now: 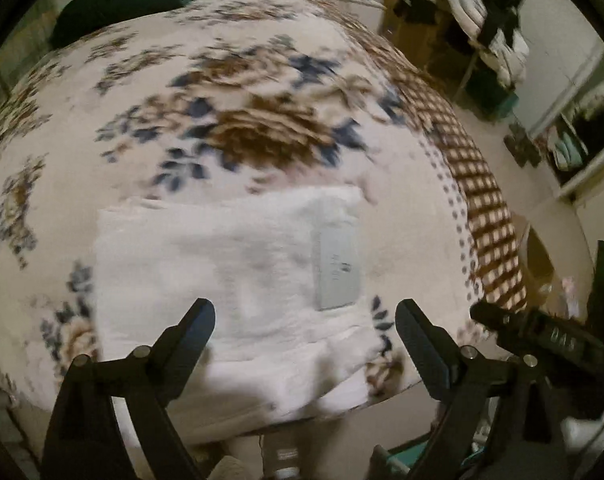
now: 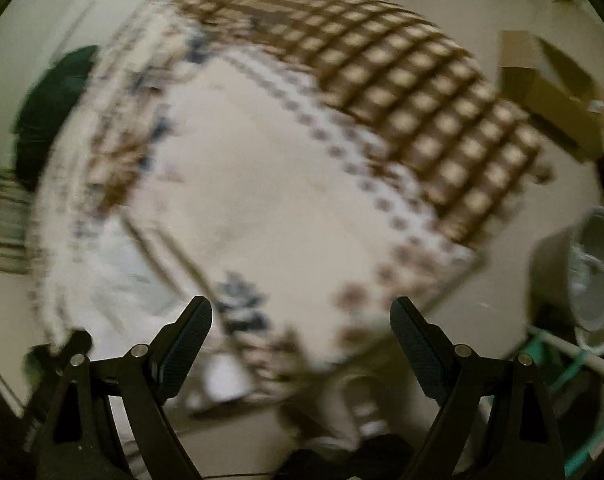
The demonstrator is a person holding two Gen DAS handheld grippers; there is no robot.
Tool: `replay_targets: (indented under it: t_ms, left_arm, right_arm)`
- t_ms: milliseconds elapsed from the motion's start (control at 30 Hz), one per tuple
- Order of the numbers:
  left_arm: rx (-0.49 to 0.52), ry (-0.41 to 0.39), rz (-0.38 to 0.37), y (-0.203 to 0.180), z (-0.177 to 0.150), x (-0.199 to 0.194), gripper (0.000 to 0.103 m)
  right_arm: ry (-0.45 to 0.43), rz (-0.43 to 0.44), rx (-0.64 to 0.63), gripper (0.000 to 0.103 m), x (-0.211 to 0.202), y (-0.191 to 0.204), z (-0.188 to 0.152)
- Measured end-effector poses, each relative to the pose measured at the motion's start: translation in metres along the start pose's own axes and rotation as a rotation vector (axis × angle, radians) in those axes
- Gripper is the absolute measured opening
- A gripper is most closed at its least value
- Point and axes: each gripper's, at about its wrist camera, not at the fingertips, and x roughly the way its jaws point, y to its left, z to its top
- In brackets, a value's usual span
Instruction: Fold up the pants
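The left claw (image 1: 305,322) gapes wide over the folded pants (image 1: 230,264), which lie low centre on the bed (image 1: 262,80), probably just let go. The right claw (image 2: 301,320) is wide and empty too. Blur smears the right view; the pants' near edge drops out of sight.

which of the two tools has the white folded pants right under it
The left tool: the folded white pants lie beneath its open jaws. The right tool hangs over bare blanket.

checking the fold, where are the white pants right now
In the left wrist view, the white pants lie folded on the floral blanket near its front edge.
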Motion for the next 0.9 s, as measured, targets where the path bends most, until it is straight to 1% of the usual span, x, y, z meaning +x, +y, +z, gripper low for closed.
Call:
replay_targets:
  t_ms: [33,100,133,200,267,333,400,433,467,500,533,567,600,667,733,833,900]
  left_arm:
    - [-0.03,-0.01,0.017,0.016,0.001,-0.01,0.092]
    - [-0.065,-0.018,0.066,0.041,0.001,-0.018,0.092]
    - [-0.088,-0.012,0.115,0.059,0.0,-0.02,0.092]
    - [-0.127,0.016,0.182,0.095,-0.004,-0.015,0.092]
    - [-0.16,0.066,0.255,0.124,-0.01,-0.005,0.092]
    - [-0.198,0.094,0.292,0.149,-0.017,0.003,0.092]
    - [-0.237,0.117,0.323,0.17,-0.024,0.01,0.092]
    - [-0.257,0.129,0.327,0.179,-0.028,0.013,0.092]
    - [-0.272,0.138,0.332,0.185,-0.029,0.016,0.092]
    - [-0.285,0.145,0.33,0.189,-0.031,0.019,0.092]
    - [-0.298,0.152,0.323,0.194,-0.032,0.022,0.092]
    - [-0.308,0.155,0.319,0.197,-0.032,0.023,0.092]
    - [-0.318,0.156,0.31,0.198,-0.03,0.025,0.092]
    - [-0.331,0.15,0.288,0.198,-0.024,0.026,0.092]
    - [-0.33,0.133,0.259,0.192,-0.014,0.025,0.092]
    - [-0.322,0.103,0.208,0.185,0.009,0.029,0.092]
    - [-0.3,0.096,0.177,0.179,0.025,0.038,0.092]
  right_arm:
    - [0.01,0.063,-0.022,0.093,0.001,0.01,0.006]
    - [0.031,0.151,-0.06,0.093,0.007,0.028,0.013]
    - [0.055,0.208,-0.089,0.093,0.015,0.041,0.018]
    - [0.098,0.279,-0.129,0.093,0.033,0.063,0.023]
    - [0.134,0.288,-0.163,0.093,0.053,0.083,0.026]
    - [0.177,0.256,-0.214,0.093,0.076,0.101,0.027]
    - [0.252,0.251,-0.203,0.092,0.103,0.107,0.023]
    - [0.293,0.258,-0.181,0.081,0.115,0.107,0.022]
    - [0.309,0.271,-0.175,0.058,0.122,0.108,0.019]
    - [0.298,0.25,-0.188,0.052,0.122,0.108,0.016]
    - [0.27,0.232,-0.21,0.034,0.119,0.109,0.012]
    - [0.25,0.239,-0.225,0.016,0.113,0.11,0.007]
    - [0.238,0.244,-0.232,0.015,0.106,0.111,0.001]
    - [0.193,0.194,-0.264,0.01,0.085,0.117,-0.009]
    - [0.171,0.16,-0.264,0.009,0.066,0.116,-0.015]
    - [0.134,0.12,-0.212,0.009,0.039,0.1,-0.012]
    - [0.112,0.091,-0.179,0.009,0.027,0.079,-0.005]
